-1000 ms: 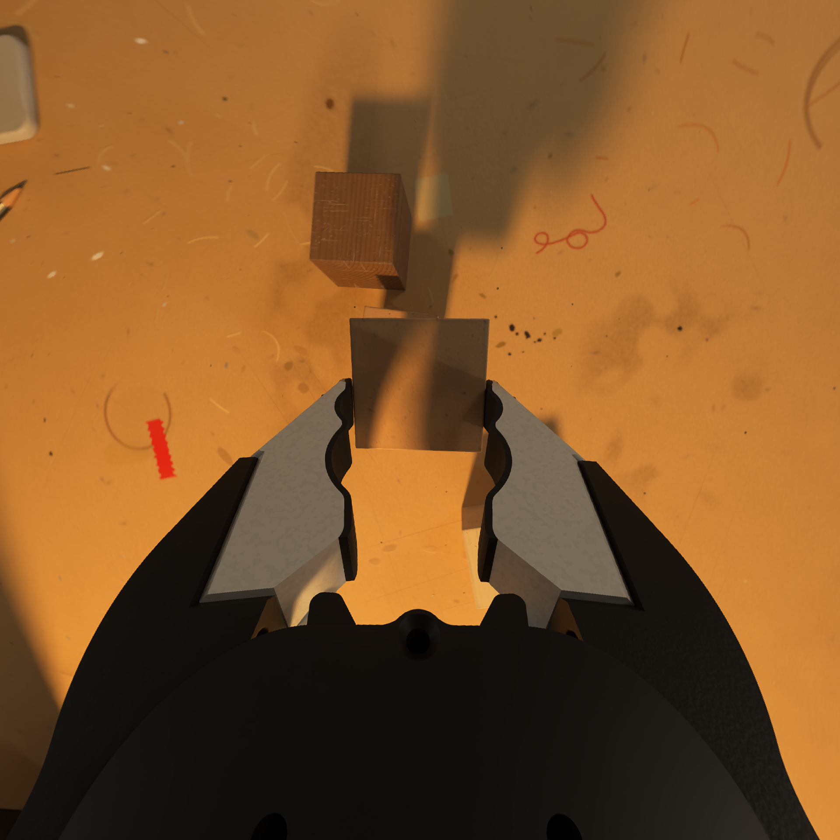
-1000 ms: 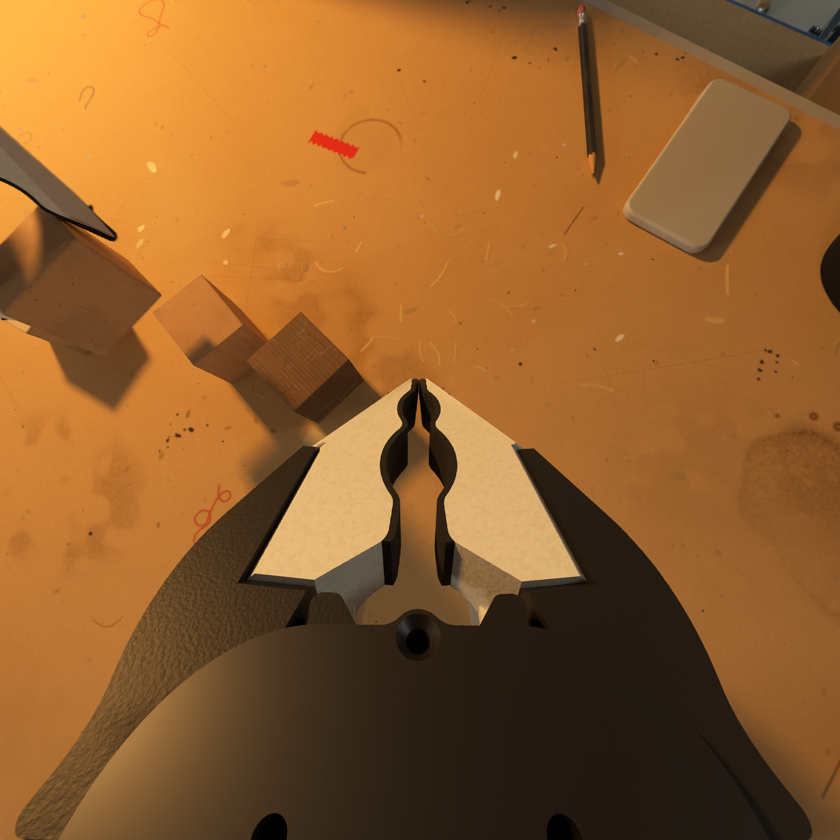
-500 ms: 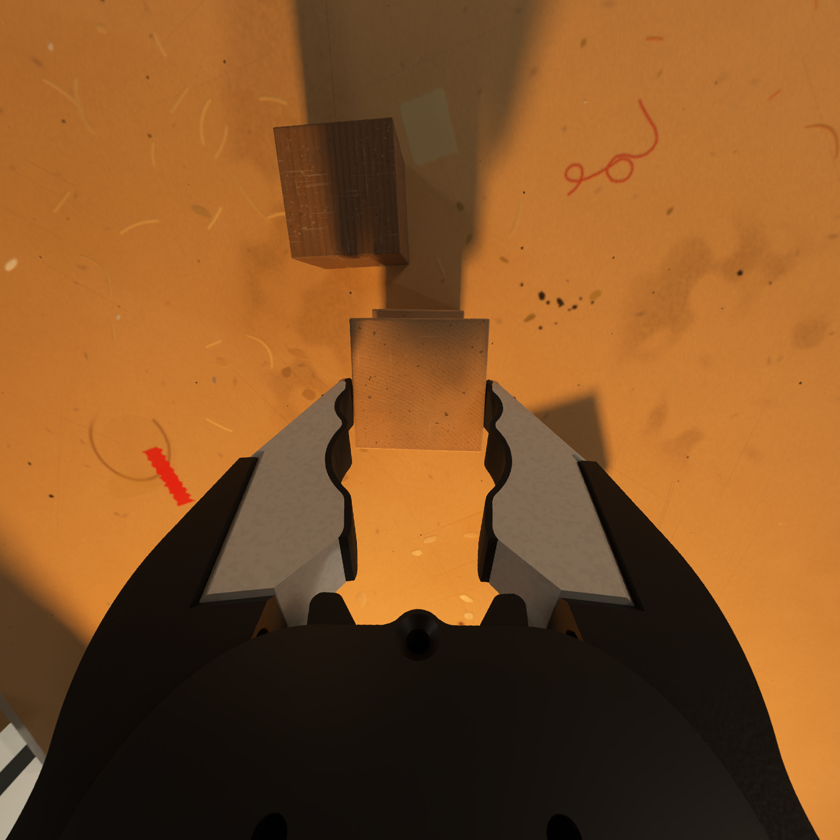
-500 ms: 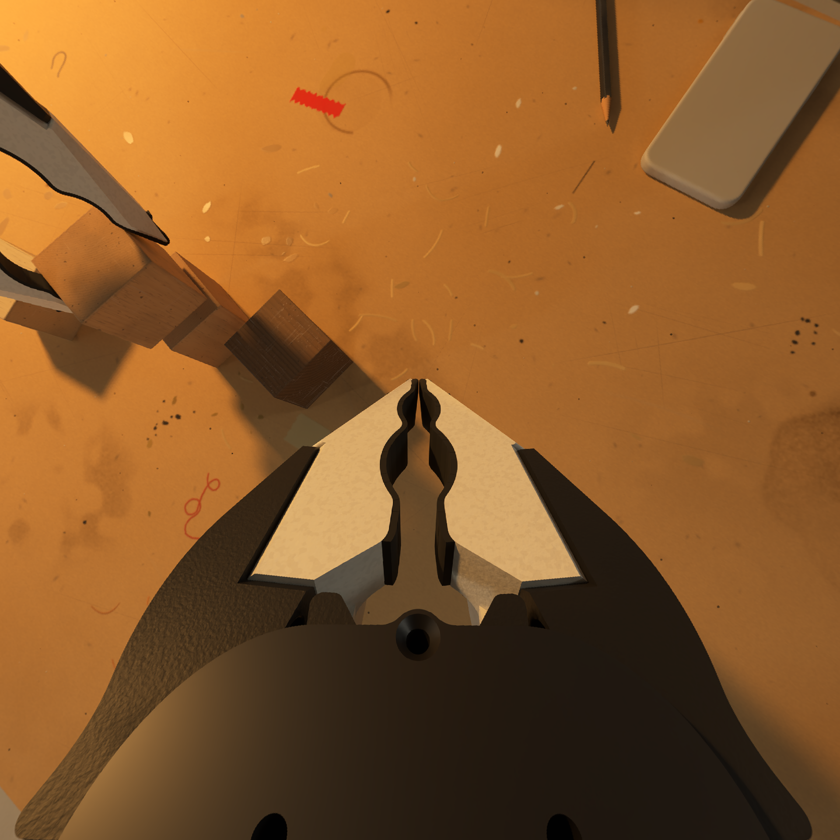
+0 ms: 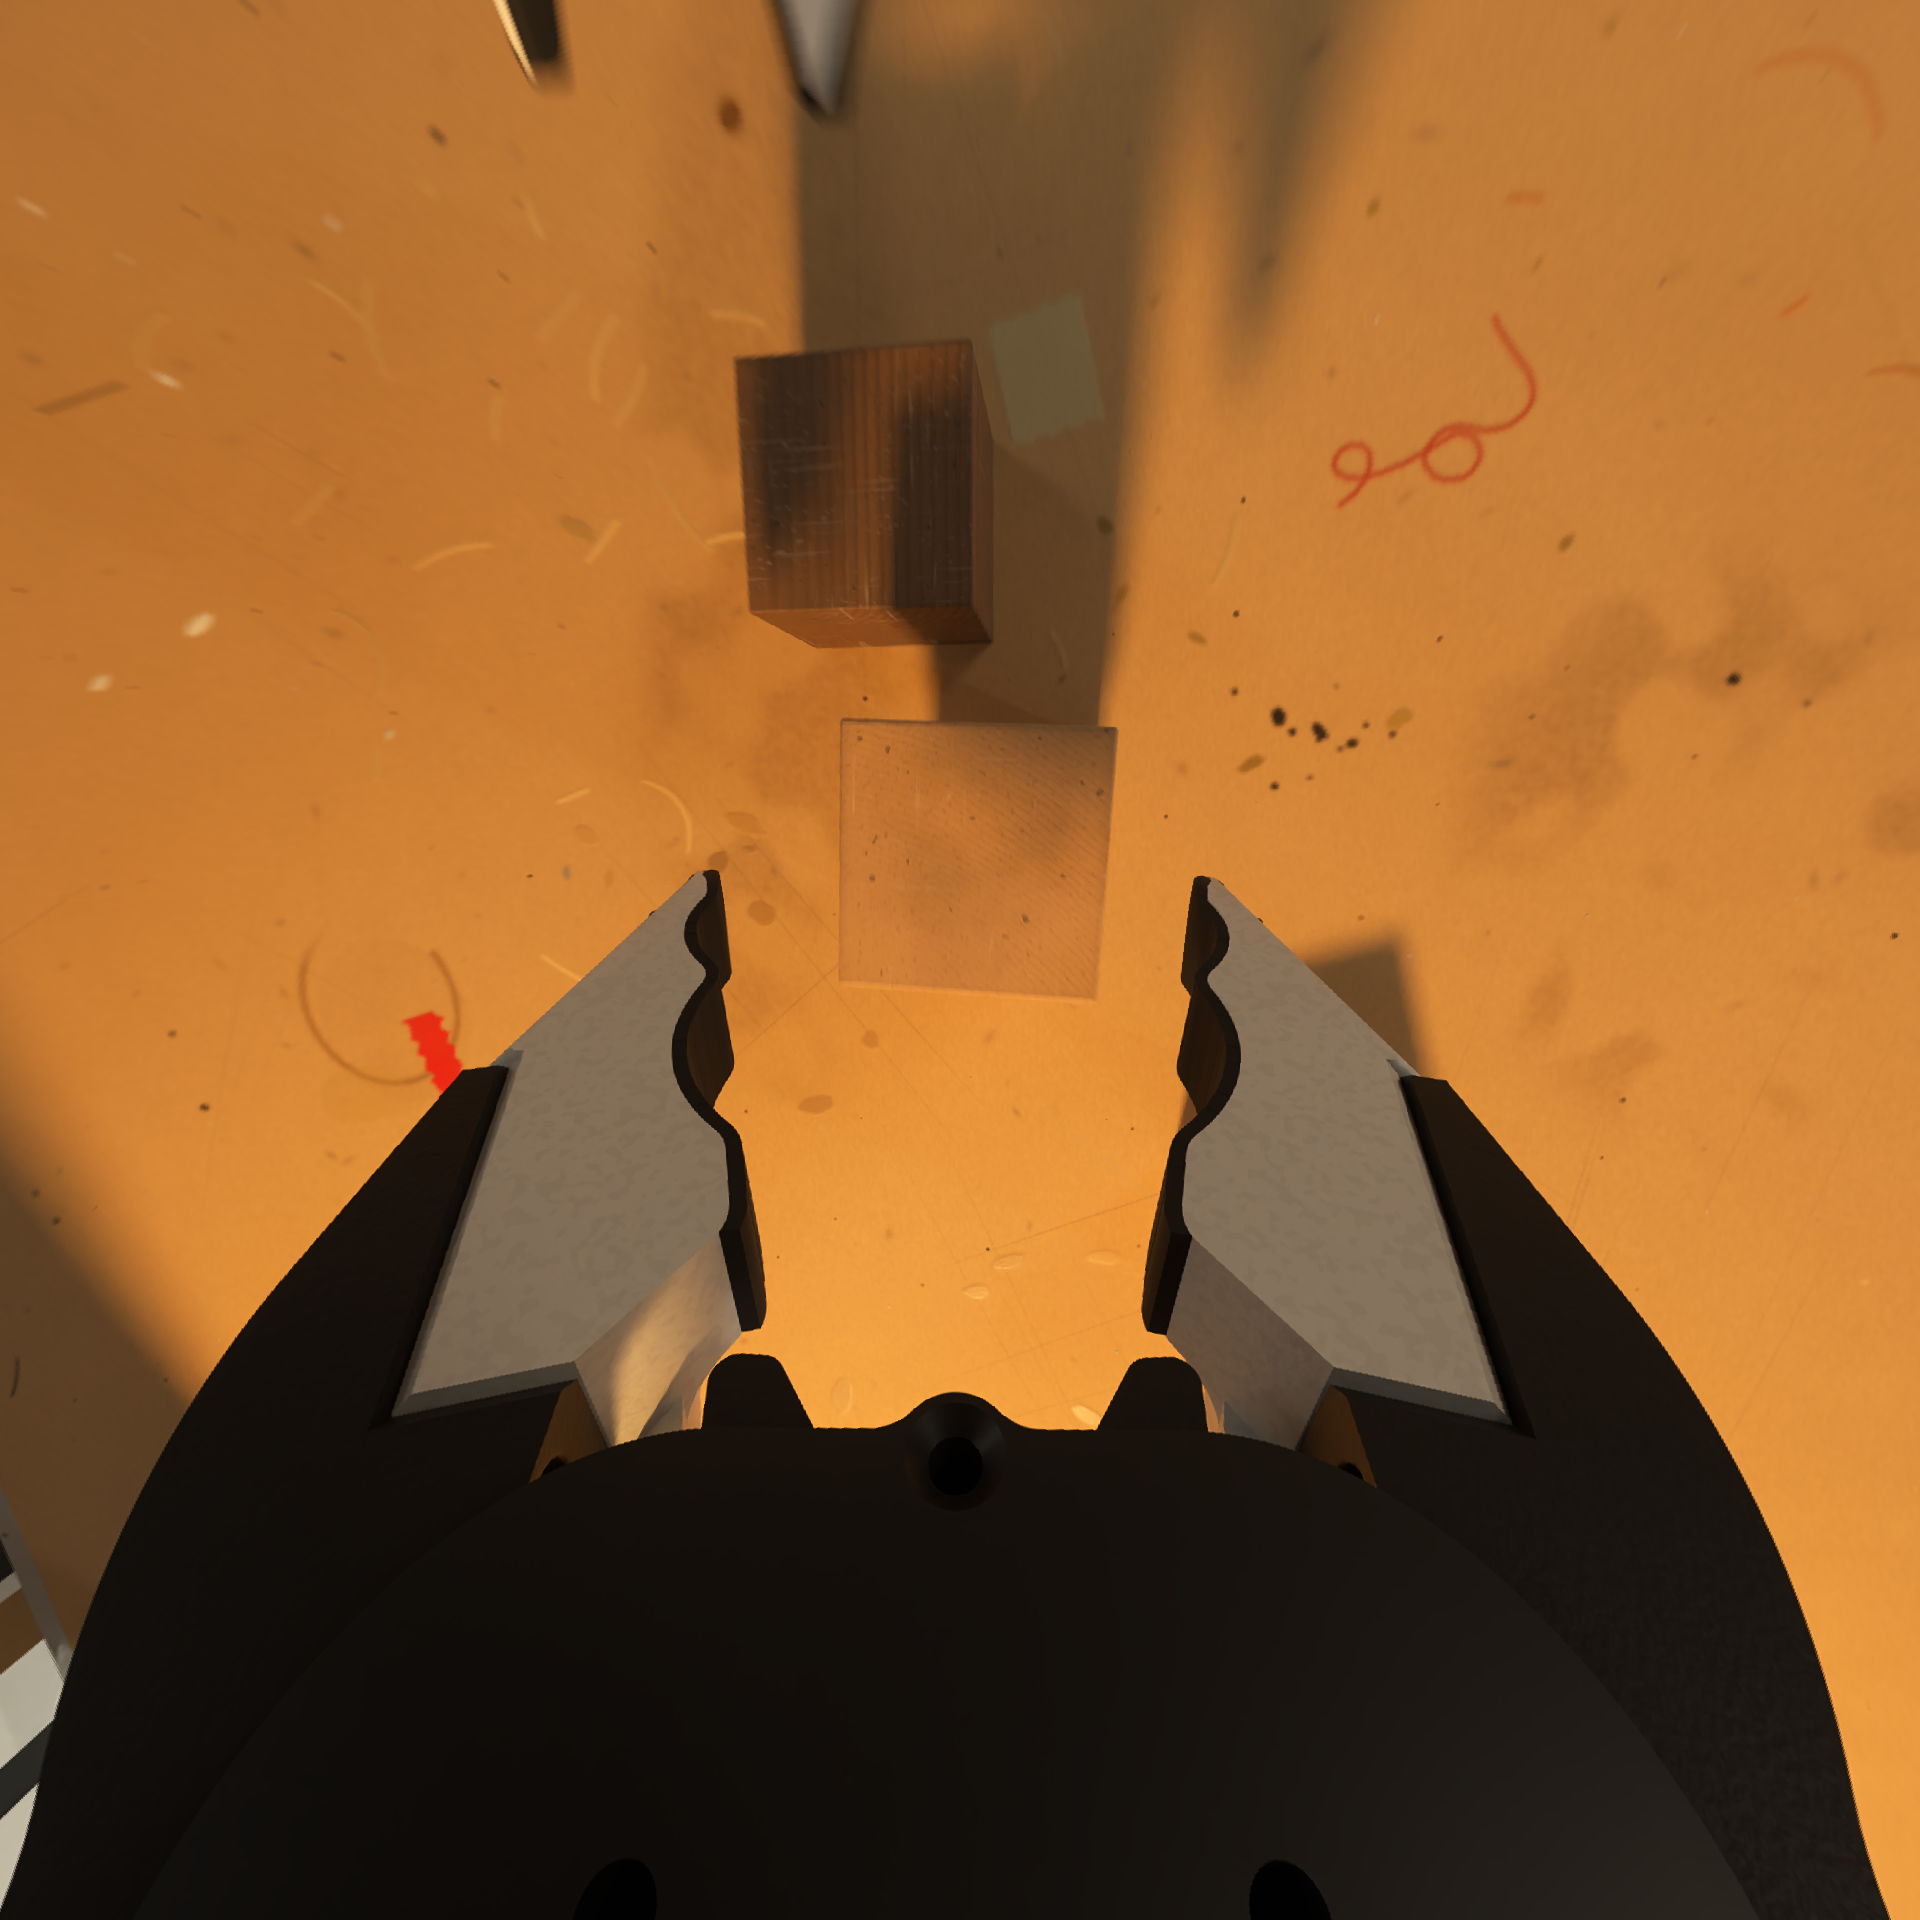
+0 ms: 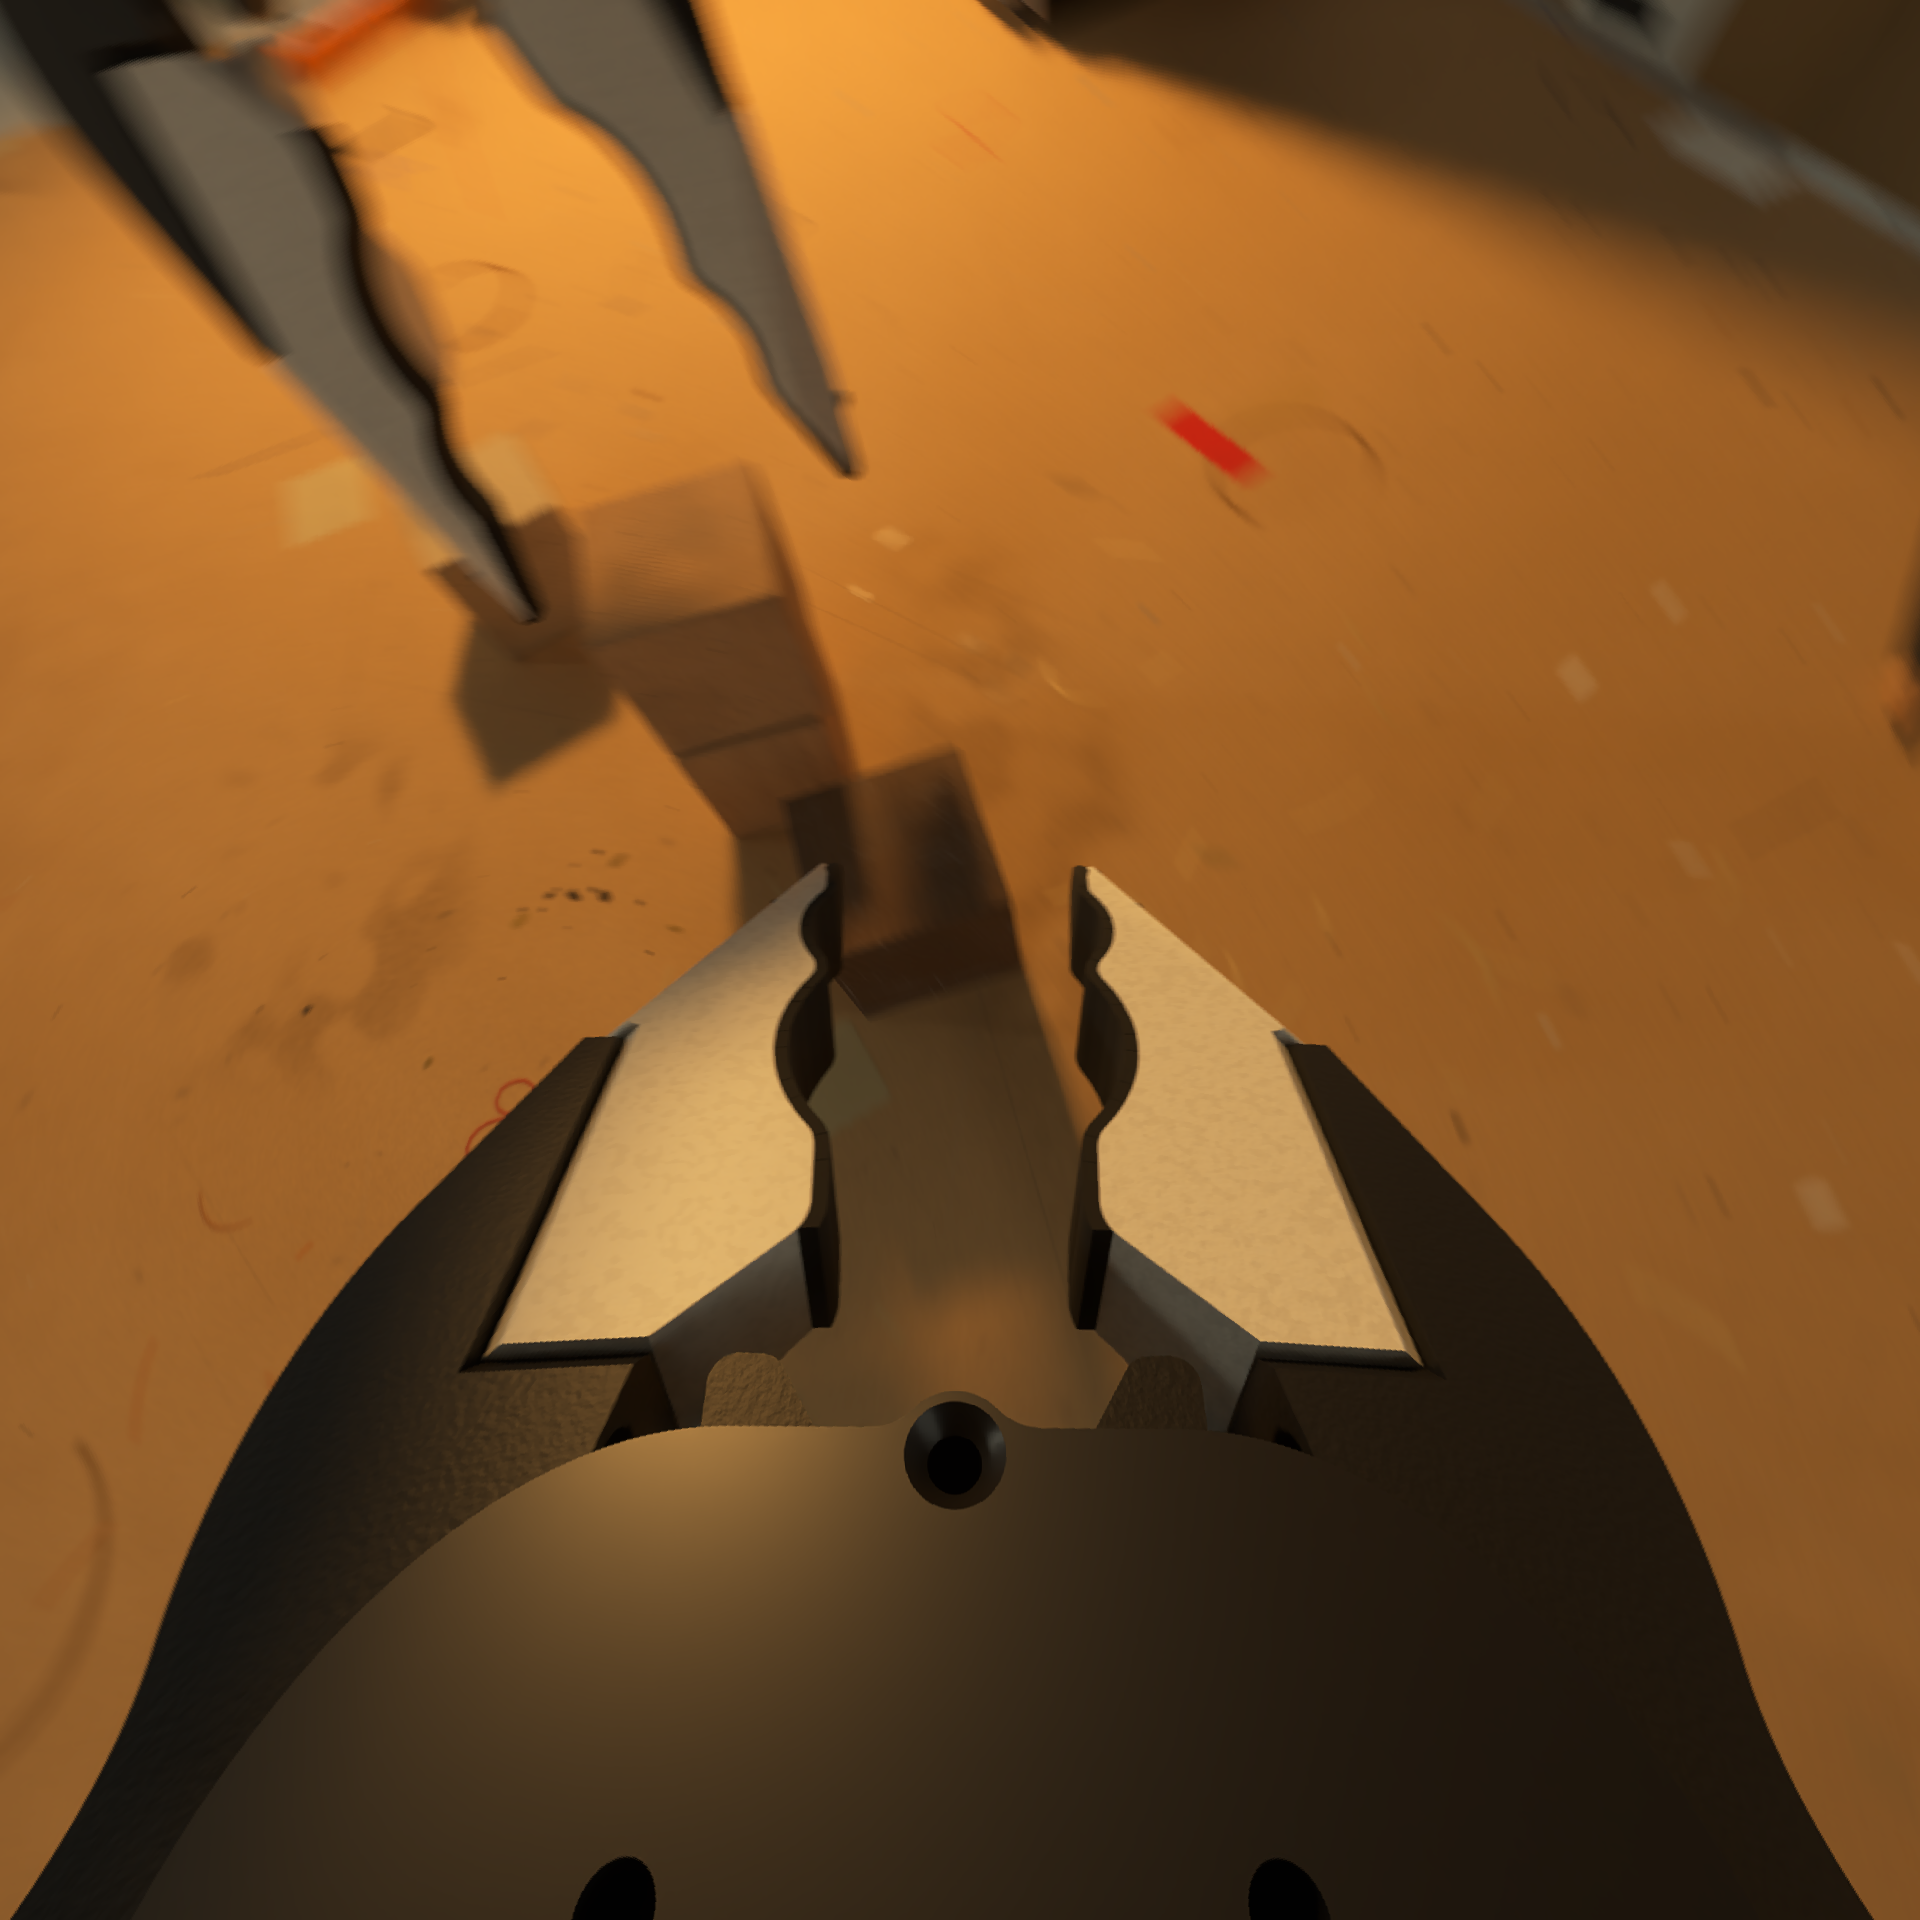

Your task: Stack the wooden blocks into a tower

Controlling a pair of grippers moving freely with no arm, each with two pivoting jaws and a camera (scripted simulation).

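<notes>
In the left wrist view my left gripper is open, its jaws wide apart and clear of a pale wooden block below them. That block rests on a second pale block, seen in the blurred right wrist view as a two-block stack under the left gripper. A dark wooden block stands on the table just beyond the stack. My right gripper is open, its tips at either side of the dark block, apart from it. Its fingertips show at the left view's top edge.
The orange worktop carries a red tape strip, a red scribble, a pale square patch and wood shavings. The red strip lies to the right of the stack in the right wrist view.
My left gripper opened and let go of the pale block, which now rests on the other pale block. My right gripper opened from shut and swung in towards the dark block.
</notes>
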